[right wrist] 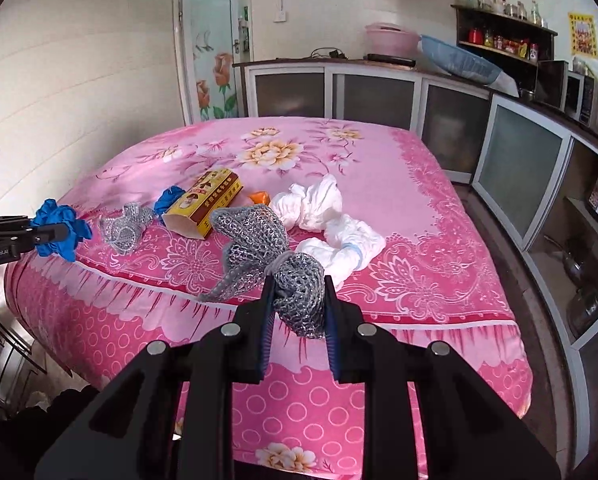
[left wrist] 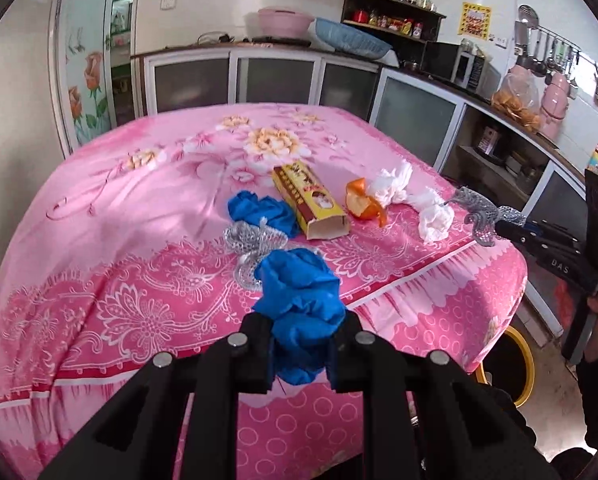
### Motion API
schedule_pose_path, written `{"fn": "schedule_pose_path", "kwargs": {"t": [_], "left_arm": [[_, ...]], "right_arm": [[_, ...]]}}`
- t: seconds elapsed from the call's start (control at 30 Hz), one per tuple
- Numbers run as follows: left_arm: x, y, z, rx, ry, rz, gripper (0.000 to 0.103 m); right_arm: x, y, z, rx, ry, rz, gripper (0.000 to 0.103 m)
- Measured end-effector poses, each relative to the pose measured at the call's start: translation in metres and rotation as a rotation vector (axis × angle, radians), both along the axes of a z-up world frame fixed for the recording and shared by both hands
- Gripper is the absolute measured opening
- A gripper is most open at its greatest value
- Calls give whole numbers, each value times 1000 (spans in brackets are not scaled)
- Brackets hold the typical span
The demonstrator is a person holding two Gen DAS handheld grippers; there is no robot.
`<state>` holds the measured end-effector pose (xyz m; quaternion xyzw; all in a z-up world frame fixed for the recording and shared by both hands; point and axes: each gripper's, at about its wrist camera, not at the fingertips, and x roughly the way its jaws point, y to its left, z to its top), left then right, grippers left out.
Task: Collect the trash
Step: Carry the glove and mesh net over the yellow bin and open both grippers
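Note:
My left gripper [left wrist: 302, 354] is shut on a crumpled blue glove [left wrist: 301, 308] and holds it above the near edge of the pink-covered table [left wrist: 147, 208]; it also shows in the right wrist view [right wrist: 59, 229]. My right gripper [right wrist: 299, 326] is shut on a grey mesh net [right wrist: 267, 256], held above the table's near edge; it also shows in the left wrist view [left wrist: 485, 216]. On the cloth lie a second blue glove [left wrist: 259, 210], a silver mesh net [left wrist: 255, 248], a yellow carton [left wrist: 311, 204], orange peel [left wrist: 365, 200] and white tissues [left wrist: 411, 196].
Kitchen cabinets [left wrist: 259, 76] and a counter run behind and to the right of the table. A yellow-rimmed bin [left wrist: 511, 364] stands on the floor at the table's right corner. A wire rack [right wrist: 7, 360] stands low at the left.

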<state>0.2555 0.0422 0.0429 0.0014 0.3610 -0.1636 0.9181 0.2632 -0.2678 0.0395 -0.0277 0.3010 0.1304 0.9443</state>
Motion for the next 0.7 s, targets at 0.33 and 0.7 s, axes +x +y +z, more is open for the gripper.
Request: {"fn": "schedule_pose_path", "kwargs": {"t": [0.33, 0.7], "left_arm": [[-16, -73, 21, -16, -43, -193, 17], [-38, -257, 6, -31, -22, -614, 17]], "right_arm": [[-58, -62, 4, 7, -9, -166, 21], [-162, -175, -22, 16, 47, -505, 21]]}}
